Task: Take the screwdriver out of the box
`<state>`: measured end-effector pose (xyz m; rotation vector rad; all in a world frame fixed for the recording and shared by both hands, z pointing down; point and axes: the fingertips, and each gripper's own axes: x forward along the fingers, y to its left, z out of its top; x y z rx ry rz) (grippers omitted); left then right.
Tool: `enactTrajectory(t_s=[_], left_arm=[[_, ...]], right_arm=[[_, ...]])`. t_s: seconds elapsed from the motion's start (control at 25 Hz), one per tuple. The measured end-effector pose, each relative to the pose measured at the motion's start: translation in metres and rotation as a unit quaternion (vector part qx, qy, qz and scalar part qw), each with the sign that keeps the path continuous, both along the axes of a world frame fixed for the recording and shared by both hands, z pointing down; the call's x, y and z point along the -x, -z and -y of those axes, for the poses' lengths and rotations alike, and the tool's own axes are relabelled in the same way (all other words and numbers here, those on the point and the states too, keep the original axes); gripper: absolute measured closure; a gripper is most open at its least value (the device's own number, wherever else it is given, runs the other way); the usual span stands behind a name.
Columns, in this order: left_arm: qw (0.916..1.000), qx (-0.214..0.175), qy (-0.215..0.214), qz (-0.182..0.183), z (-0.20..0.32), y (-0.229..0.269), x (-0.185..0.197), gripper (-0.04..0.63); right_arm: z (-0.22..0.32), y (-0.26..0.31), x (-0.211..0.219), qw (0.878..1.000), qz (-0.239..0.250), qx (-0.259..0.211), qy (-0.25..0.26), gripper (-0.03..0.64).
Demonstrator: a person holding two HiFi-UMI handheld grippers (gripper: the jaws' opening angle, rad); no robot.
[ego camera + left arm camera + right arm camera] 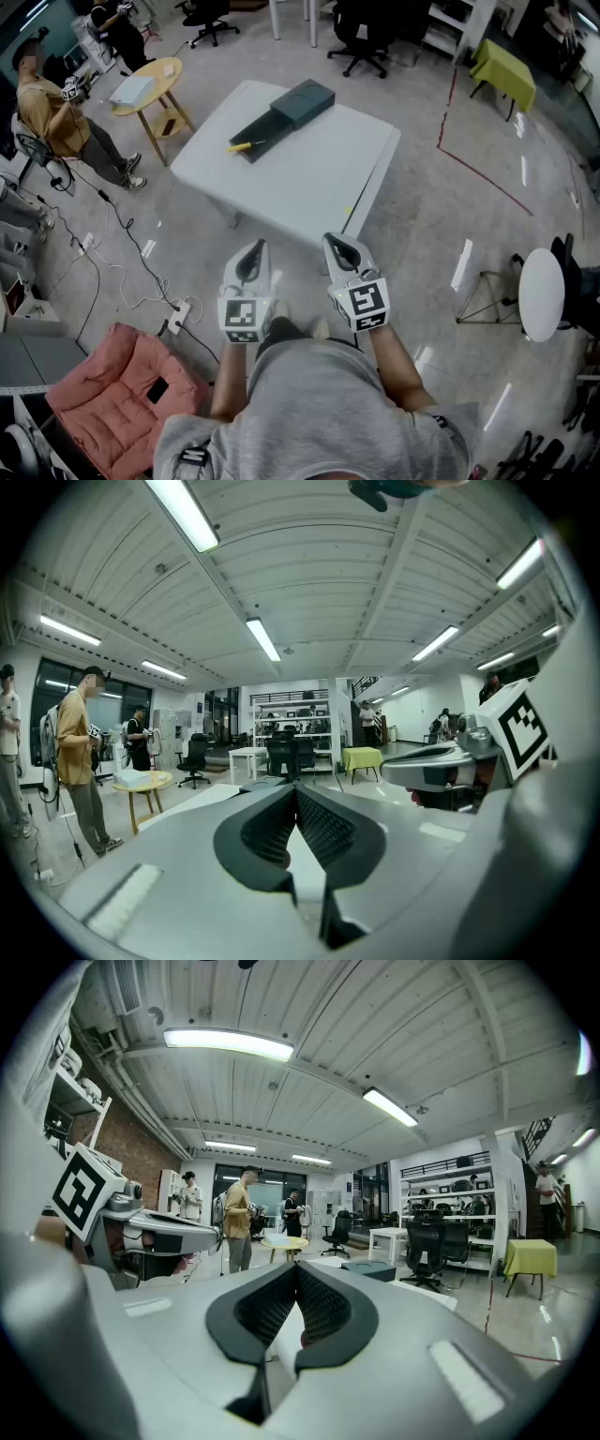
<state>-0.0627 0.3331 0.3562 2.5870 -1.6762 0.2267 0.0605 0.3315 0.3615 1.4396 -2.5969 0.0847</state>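
A dark grey box [281,114] lies open on the white table [309,178] in the head view, its lid part towards the far right. The screwdriver [242,146], with a yellow handle, rests at the near left end of the box's open tray. Both grippers hang in front of the person's body, short of the table's near edge and well apart from the box. My left gripper [252,247] [296,794] is shut with nothing between its jaws. My right gripper [337,241] [296,1271] is shut and empty too. The box [371,1267] shows beyond the right jaws.
A round wooden side table [150,84] stands left of the white table, with people beside it. A pink cushioned seat [112,394], cables and a power strip [178,315] lie on the floor at the left. A white round stool [542,291] and red floor tape [473,164] are at the right.
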Motion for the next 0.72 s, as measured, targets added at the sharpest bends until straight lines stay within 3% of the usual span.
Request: enactTrajectory(t_s=[0.72], left_arm=[[0.9999, 0.006, 0.011, 0.010, 0.015, -0.010, -0.007, 0.583]], right_arm=[[0.015, -0.014, 0.001, 1.000, 0.004, 0.008, 0.022, 0.614]])
